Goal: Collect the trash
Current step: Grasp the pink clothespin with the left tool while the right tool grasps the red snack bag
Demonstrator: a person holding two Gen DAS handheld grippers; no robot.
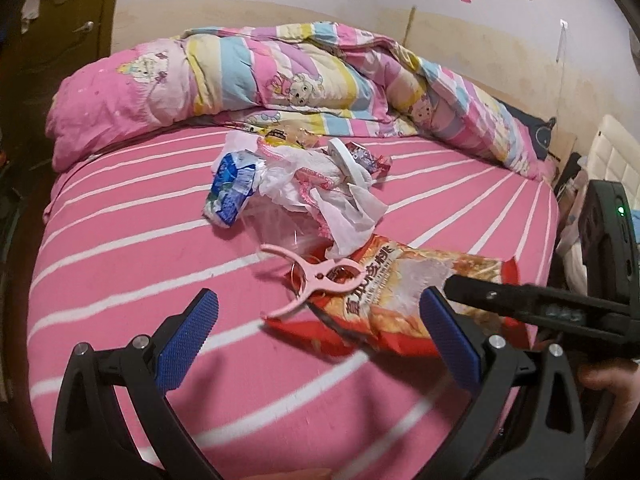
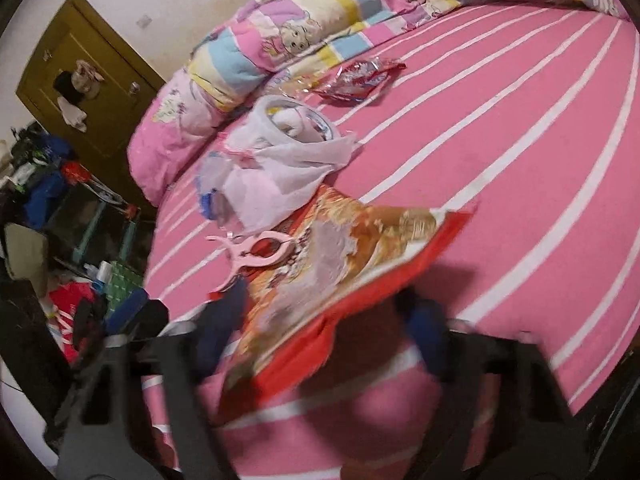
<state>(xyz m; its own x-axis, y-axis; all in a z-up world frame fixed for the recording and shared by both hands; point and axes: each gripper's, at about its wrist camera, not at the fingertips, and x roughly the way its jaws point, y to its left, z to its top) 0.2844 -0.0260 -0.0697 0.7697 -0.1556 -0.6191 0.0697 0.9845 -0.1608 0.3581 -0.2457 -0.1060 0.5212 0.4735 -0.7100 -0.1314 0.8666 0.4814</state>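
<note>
A pile of trash lies on the pink striped bed (image 1: pixel 120 264): a red-orange snack bag (image 1: pixel 400 292), a pink plastic clip (image 1: pixel 316 276) on its left end, crumpled white tissue (image 1: pixel 344 208), a blue-white wrapper (image 1: pixel 232 184) and a small red wrapper (image 1: pixel 372 160). My left gripper (image 1: pixel 320 320) is open just before the snack bag and clip. My right gripper (image 2: pixel 324 328) is open, its blurred jaws on either side of the snack bag's (image 2: pixel 344 264) near end; it enters the left wrist view from the right (image 1: pixel 520 300). The clip (image 2: pixel 252 252), tissue (image 2: pixel 280 176) and red wrapper (image 2: pixel 360 76) show beyond.
A rolled pastel cartoon quilt (image 1: pixel 260 72) lies along the bed's far side. A brown door (image 2: pixel 80 80) and floor clutter (image 2: pixel 60 208) are left of the bed. A white padded piece (image 1: pixel 612 156) stands at the right.
</note>
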